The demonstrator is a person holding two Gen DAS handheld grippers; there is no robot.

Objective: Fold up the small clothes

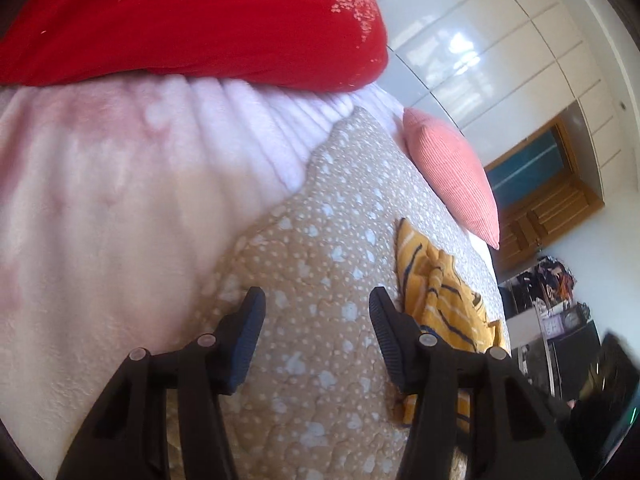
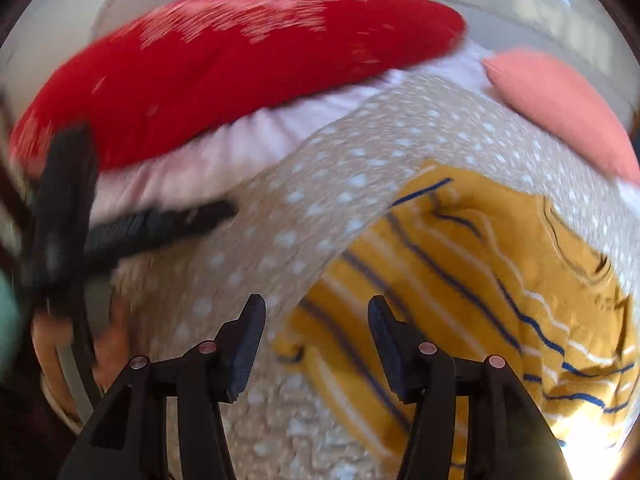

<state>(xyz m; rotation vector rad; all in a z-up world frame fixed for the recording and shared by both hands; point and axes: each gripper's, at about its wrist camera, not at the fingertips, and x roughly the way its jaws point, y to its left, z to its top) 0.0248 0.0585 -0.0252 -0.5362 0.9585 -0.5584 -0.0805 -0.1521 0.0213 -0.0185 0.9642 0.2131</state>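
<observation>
The small garment to fold, a mustard-yellow striped top [image 2: 472, 280] with thin blue and white lines, lies crumpled on the bed's beige dotted quilt [image 2: 312, 184], not yet spread flat and with no fold made. The step in hand looks like the approach, before any grasp: both grippers hang above the bed with nothing between their fingers. The right gripper [image 2: 316, 344] has its jaws apart and is nearest the work, its right finger over the near left part of the top, its left finger over bare quilt. The left gripper [image 1: 316, 340], jaws likewise apart, sits over the bare quilt [image 1: 304, 248] with the top [image 1: 436, 292] just to its right, bunched and partly hidden behind its right finger. In the right wrist view the left gripper [image 2: 132, 232] shows as a dark blurred shape at the left, well apart from the garment. Farther off lie a pale pink fluffy blanket [image 1: 120, 184], a red pillow [image 1: 192, 24] on it, and a salmon cushion [image 1: 452, 172] at the far right. The next move probably calls for bringing each gripper down onto a separate edge or corner of the top, pinching only its fabric and not the quilt beneath, then drawing it out flat. The view is blurred, so seams and corners are hard to pick out.
</observation>
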